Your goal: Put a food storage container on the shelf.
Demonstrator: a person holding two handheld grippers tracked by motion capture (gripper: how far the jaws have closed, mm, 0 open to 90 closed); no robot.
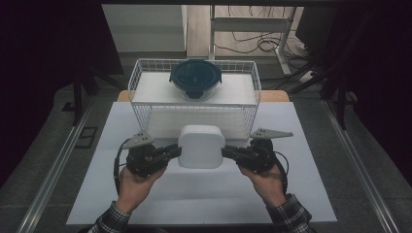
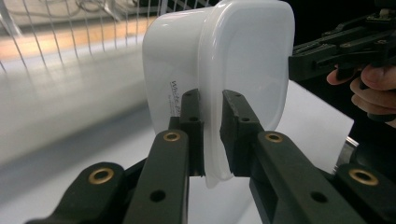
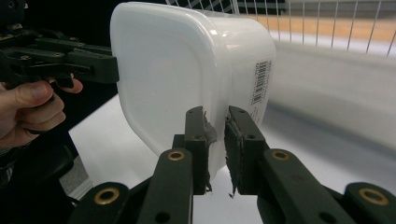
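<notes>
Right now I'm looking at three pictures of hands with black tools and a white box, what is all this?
A person at a table works a hand-held clamp in each hand. The high view looks down from above: the left gripper and the right gripper each pinch one side rim of a white lidded container, which the gripper views show raised above the white table. The other two pictures come from cameras riding on the clamps, looking along their black jaws: the left gripper view shows its jaws clamped on the rim, the right gripper view likewise. Behind stands a white wire basket holding a round container with a dark lid.

White table (image 1: 121, 194) with wire basket (image 1: 141, 104) on it
</notes>
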